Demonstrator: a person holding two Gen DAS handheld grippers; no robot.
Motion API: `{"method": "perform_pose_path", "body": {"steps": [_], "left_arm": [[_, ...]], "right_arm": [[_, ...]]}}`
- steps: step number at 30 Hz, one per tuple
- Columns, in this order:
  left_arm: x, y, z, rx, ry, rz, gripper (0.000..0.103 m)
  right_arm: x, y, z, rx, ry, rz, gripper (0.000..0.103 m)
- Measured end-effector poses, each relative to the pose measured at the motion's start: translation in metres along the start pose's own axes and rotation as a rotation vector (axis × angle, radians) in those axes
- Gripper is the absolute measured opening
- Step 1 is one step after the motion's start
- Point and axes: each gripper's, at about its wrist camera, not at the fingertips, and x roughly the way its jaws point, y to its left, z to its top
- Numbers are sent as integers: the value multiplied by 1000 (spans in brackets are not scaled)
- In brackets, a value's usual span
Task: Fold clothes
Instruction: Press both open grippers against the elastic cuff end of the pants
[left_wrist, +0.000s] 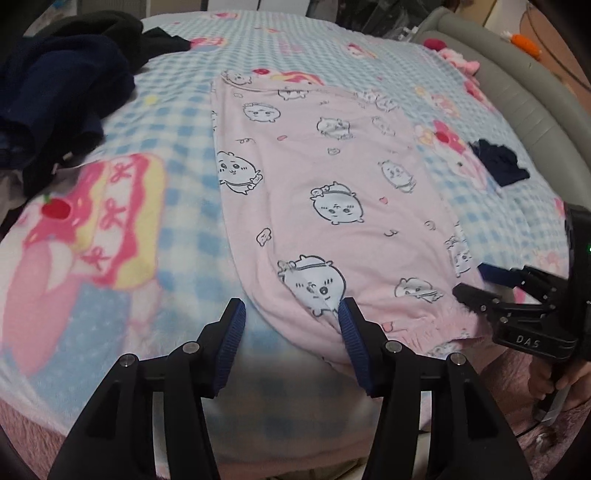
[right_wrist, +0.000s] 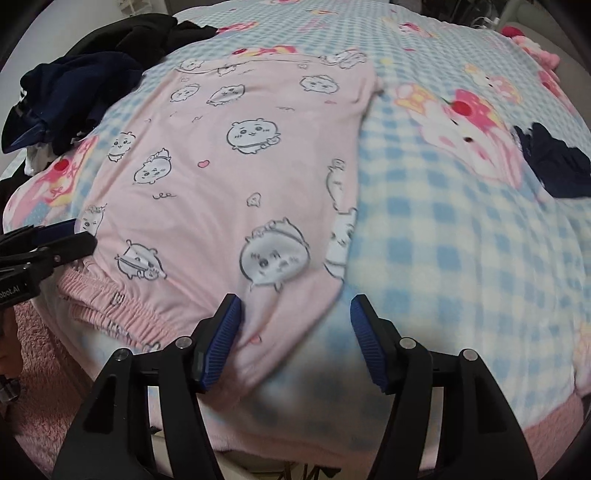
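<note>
On the bed (left_wrist: 177, 122), pink pyjama trousers (left_wrist: 325, 177) lie flat lengthwise; both tongs, left (left_wrist: 291, 314) and right (right_wrist: 295, 314), gape wide at the waistband (right_wrist: 110, 299), seemingly poised to grip it.

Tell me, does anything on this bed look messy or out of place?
Mostly the dark clothes dumped in a crumpled heap at the far left, and one small dark garment lying alone on the checked blanket to the right. The pink pyjama trousers lie fairly flat, waistband slightly bunched. Nothing looks spilled or damaged.
</note>
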Motion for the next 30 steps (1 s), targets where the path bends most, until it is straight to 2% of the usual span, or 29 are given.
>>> {"method": "perform_pose_path", "body": {"steps": [4,8,19,21,22,24,26,28,30], "left_arm": [[-2,1,-7,-29,-1,-26,55],[-4,2,-13,-57,-1,-49,57],[-12,24,-28,-126,-11,-83,57],[-15,33,-28,-194,-14,-154,57],[-16,38,-29,-241,-6,-218,57],[-15,47,-33,-323,8,-342,57],[-13,48,-37,-365,12,-411,57],[-9,44,-39,-373,18,-443,56],[-3,39,-39,-377,25,-464,55]], "right_arm": [[-10,10,-2,-28,-22,3,63],[-3,16,-7,-45,-5,-24,63],[-13,-4,-22,15,-20,1,64],[-22,-8,-23,44,-43,27,64],[-25,-10,-24,57,-47,62,64],[-26,-12,-25,81,-23,185,64],[-26,-12,-27,103,2,291,64],[-18,-9,-30,115,31,334,63],[-10,-5,-31,108,54,335,57]]}}
